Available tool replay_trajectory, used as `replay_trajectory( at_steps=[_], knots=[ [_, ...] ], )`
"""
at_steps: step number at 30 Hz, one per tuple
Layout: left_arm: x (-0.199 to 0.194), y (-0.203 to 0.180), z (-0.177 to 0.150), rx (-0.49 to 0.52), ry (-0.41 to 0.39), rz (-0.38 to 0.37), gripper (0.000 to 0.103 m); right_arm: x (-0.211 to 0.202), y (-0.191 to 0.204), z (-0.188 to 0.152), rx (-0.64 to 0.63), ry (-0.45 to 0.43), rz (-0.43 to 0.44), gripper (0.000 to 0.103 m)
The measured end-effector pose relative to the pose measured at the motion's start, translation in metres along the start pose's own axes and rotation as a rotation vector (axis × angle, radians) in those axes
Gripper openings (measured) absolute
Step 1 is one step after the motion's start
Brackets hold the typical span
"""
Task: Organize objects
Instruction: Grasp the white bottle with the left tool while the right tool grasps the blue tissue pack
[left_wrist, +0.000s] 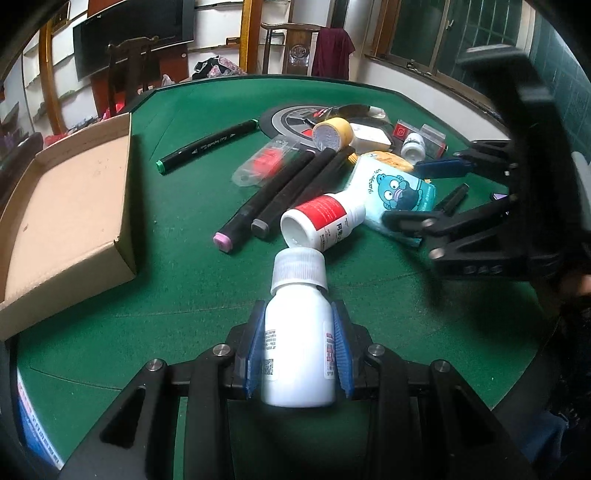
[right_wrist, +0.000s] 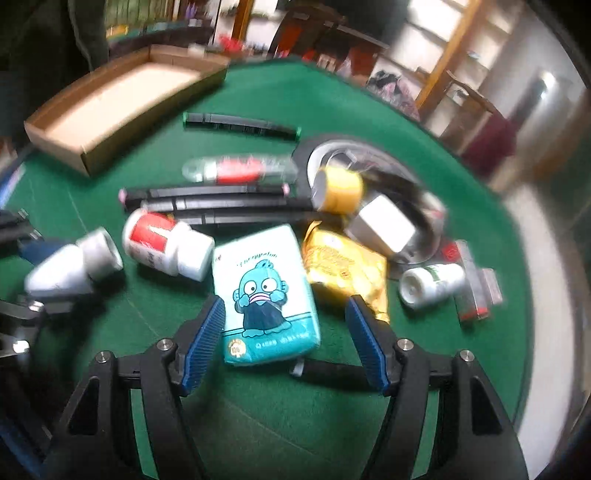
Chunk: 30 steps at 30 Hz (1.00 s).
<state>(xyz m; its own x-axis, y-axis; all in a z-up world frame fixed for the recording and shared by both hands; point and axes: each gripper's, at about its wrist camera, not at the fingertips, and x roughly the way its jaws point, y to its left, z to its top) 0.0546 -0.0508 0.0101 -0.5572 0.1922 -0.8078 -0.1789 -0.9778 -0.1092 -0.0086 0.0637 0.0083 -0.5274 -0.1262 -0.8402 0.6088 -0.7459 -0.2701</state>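
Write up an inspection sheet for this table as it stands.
Surface: green felt table, round dark panel at centre.
Job's things: cardboard box with nothing seen in it; white bottle; red-label bottle on its side; tissue pack; four markers, one green-tipped; yellow tape roll; yellow packet; small white bottle.
Clutter: clear case with a red item; white block.
Grippers: left claw shut on the white bottle; right claw open, straddling the tissue pack, pads not touching.
Cables: nothing seen.
Surroundings: wooden chairs, dark screen, window.
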Motion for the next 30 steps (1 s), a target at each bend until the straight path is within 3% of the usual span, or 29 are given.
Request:
replay_trajectory(
  at_steps=[6, 9, 19, 22, 27, 28, 29, 30],
  knots=[
    [0.0, 0.0, 0.001, -0.009, -0.002, 0.002, 0.03, 0.011, 0.008, -0.002, -0.022, -0.006, -0.011, 0.064],
    [0.0, 0.0, 0.002, -0.012, -0.003, 0.001, 0.03, 0.009, 0.0, -0.008, 0.023, -0.005, 0.047, 0.044],
    [-0.012, 0.003, 0.002, -0.046, -0.049, -0.054, 0.03, -0.021, -0.036, -0.034, 0.224, -0.1, 0.187, 0.019],
    [-0.015, 0.004, 0.002, -0.05, -0.051, -0.053, 0.03, -0.028, -0.038, -0.031, 0.229, -0.114, 0.187, 0.018],
    [-0.013, 0.002, -0.002, -0.045, -0.035, -0.054, 0.03, -0.018, -0.03, -0.026, 0.19, -0.05, 0.162, 0.021],
    [-0.013, 0.001, -0.002, -0.044, -0.036, -0.054, 0.03, -0.016, -0.029, -0.025, 0.18, -0.03, 0.141, 0.025],
    [-0.013, 0.001, -0.002, -0.044, -0.036, -0.057, 0.03, -0.014, -0.027, -0.024, 0.169, -0.017, 0.115, 0.037],
    [-0.013, 0.001, -0.002, -0.045, -0.035, -0.06, 0.03, -0.013, -0.026, -0.023, 0.158, -0.007, 0.082, 0.055]
  ],
)
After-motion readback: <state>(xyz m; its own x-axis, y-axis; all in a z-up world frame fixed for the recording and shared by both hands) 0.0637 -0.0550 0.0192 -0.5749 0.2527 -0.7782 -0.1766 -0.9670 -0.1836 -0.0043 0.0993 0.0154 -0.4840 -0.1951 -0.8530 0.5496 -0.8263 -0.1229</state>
